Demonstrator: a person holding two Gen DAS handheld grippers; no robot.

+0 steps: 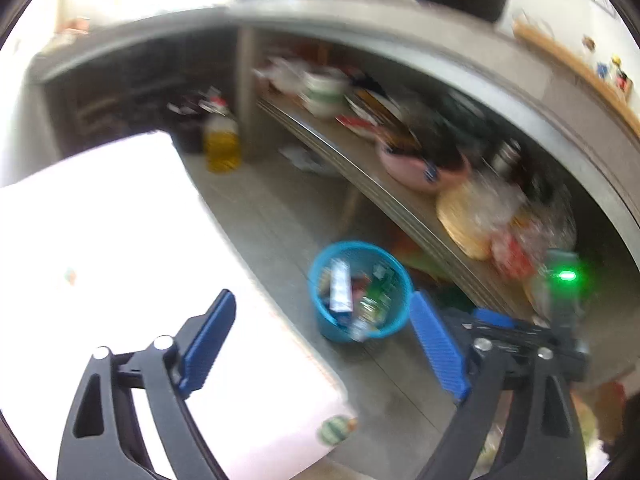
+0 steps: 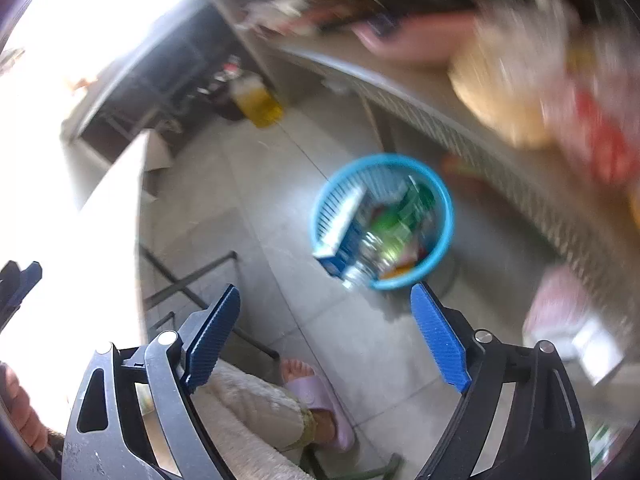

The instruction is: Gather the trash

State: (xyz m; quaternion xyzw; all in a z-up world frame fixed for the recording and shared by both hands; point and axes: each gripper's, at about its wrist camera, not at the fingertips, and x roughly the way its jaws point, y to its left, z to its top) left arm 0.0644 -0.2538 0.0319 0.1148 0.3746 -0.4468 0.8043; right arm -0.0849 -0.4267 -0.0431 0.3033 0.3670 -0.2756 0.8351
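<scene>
Both claws are spread wide and hold nothing: the left claw (image 1: 322,354) and the right claw (image 2: 326,338). The blue bin (image 2: 382,220) sits on the floor, already holding trash. No more trash shows on the white desk (image 1: 120,240), so the job looks nearly done.

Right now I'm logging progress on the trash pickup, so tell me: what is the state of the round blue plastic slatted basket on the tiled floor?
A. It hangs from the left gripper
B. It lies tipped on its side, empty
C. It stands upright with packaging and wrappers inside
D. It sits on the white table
C: the round blue plastic slatted basket stands upright on the grey tiled floor, holding cartons and wrappers, while both open grippers, left and right, are empty.
</scene>
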